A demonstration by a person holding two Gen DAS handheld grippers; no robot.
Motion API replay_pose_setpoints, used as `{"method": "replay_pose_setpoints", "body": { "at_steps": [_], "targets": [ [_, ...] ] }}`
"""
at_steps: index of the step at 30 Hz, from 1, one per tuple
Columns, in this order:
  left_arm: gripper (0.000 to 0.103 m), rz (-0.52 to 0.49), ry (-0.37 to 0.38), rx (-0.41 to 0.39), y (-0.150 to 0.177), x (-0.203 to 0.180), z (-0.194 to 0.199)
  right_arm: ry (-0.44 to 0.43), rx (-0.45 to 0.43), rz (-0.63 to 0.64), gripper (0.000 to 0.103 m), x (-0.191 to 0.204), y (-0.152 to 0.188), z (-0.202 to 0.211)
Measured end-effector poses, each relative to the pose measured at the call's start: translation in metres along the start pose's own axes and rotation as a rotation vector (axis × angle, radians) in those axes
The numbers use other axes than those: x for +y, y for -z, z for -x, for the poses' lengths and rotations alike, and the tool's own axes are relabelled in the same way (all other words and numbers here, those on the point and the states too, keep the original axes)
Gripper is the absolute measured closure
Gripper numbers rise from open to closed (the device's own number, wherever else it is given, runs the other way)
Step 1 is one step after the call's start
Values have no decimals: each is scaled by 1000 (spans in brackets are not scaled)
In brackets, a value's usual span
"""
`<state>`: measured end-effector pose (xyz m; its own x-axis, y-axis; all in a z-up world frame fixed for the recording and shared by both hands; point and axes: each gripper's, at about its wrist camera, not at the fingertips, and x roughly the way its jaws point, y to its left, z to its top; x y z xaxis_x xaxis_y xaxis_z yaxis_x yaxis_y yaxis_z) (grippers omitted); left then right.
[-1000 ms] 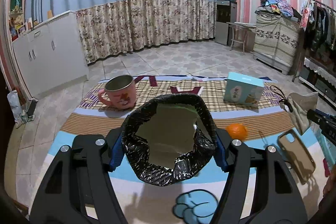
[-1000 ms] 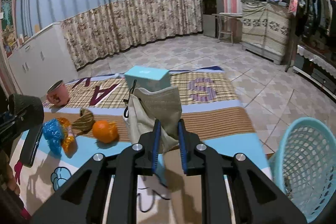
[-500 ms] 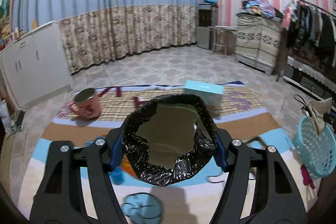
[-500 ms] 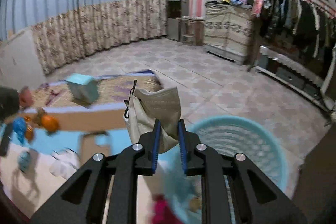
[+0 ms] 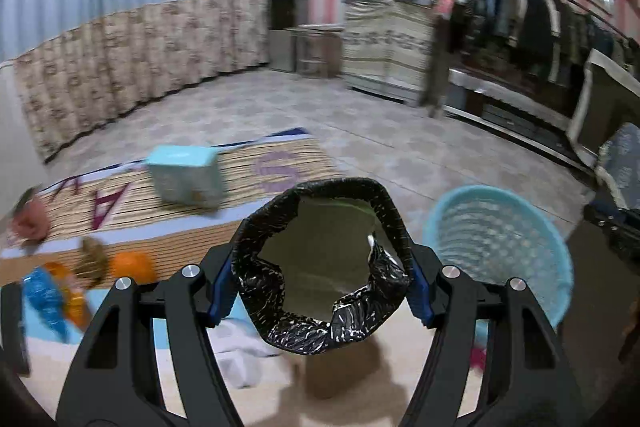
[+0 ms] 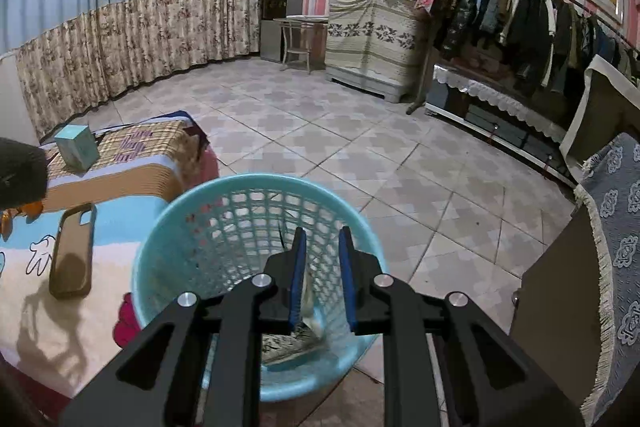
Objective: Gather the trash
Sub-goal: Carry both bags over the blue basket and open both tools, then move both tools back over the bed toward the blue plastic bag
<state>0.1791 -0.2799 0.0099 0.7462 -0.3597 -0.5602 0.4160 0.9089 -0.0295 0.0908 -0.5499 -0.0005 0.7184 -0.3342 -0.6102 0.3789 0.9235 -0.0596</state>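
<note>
Black crinkled trash bag point(image 5: 320, 331) held agape by left gripper point(image 5: 320, 291); right gripper point(image 6: 322, 283) (narrowly parted) grips nothing — above teal basket point(image 6: 168, 227).

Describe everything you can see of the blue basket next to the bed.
The basket is a round, pale turquoise bin that looks like plastic, with a smooth solid rim and lattice walls full of small holes. It stands upright on the tiled floor, close against the edge of the bed. Some crumpled grey-white rubbish lies at the bottom. The right tongs hang over its open mouth.
</note>
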Motion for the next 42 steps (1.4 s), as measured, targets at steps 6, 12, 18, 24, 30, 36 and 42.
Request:
{"method": "replay_pose_setpoints", "body": {
  "at_steps": [6, 12, 18, 24, 30, 36, 42],
  "targets": [
    [37, -79, 85, -2, -3, -67, -18, -13, 15, -39, 86, -16, 10, -10],
    [37, -97, 136, 29, -2, -101, -36, -31, 35, -67, 86, -23, 19, -20],
    [30, -132, 164, 73, -1, -118, -57, -38, 48, -84, 86, -25, 24, -28],
    [12, -109, 132, 51, -8, -110, -55, -38, 42, -89, 86, -26, 24, -31],
    [6, -104, 20, 6, -9, -74, -29, -57, 52, -91, 84, -12, 26, -37],
    [5, -98, -92, -34, -5, -24, 10, -58, 9, -81, 34, 12, 23, -33],
    [5, -63, -216, -78, -1, 32, 45, -76, -16, -89, 21, 37, 14, -29]
  ]
}}
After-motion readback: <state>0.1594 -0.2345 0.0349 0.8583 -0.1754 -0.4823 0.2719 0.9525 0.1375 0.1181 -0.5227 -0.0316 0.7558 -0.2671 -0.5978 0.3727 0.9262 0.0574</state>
